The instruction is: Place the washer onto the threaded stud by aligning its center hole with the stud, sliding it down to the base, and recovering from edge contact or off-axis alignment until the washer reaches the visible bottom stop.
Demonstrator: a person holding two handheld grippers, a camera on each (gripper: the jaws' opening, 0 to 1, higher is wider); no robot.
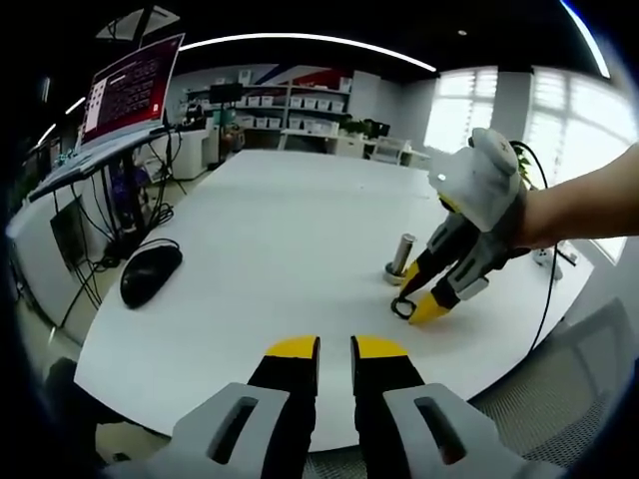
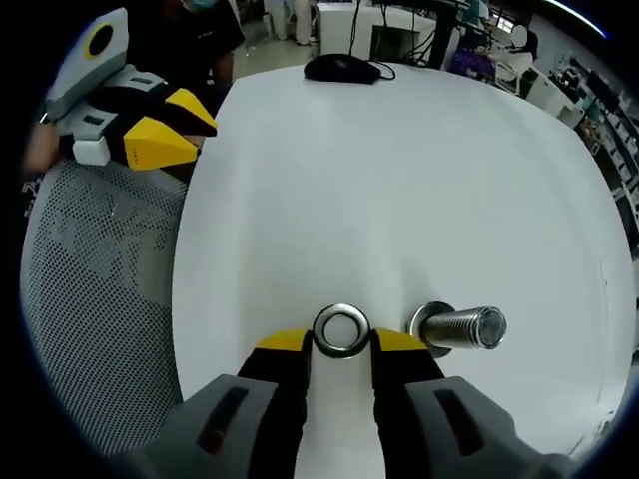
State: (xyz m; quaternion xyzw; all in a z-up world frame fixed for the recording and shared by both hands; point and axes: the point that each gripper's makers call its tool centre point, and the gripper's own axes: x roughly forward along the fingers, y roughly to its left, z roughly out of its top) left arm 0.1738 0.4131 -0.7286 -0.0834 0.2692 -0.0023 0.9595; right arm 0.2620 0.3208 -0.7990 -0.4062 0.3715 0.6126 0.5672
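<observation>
From the left gripper view, the left gripper (image 1: pixel 334 351) hangs back over the near edge of the white table (image 1: pixel 270 230) with its yellow tips close together and nothing between them — basically pressed near shut, a thin gap left. Further out you can see the right gripper (image 1: pixel 417 302) angled down at the tabletop with the washer (image 1: pixel 401 307) at its tips, sitting just beside the threaded stud (image 1: pixel 400 255), which stands upright on its flanged base. There's a black mouse (image 1: pixel 150 273) off to the side, well clear of everything. In the right gripper view the picture's clearer: the right gripper (image 2: pixel 341 341) is pinching the washer (image 2: pixel 341 331) by its outer rim, one yellow tip on each side, hole facing the camera and fully open. The stud (image 2: pixel 459 327) sits just beside it, not under it, so the washer isn't on the threads yet. The left gripper (image 2: pixel 160 125) is parked way off at the table's far side, over a mesh chair (image 2: pixel 100 289). My take on doing this bit well: lift the washer above the stud's top first, then shift sideways until the hole is centred over the tip, and keep the washer flat — if it goes in tilted, I'd guess it'll catch on the threads. If an edge does hang up, back off a touch, re-level, and only then let it drop to the flange.
</observation>
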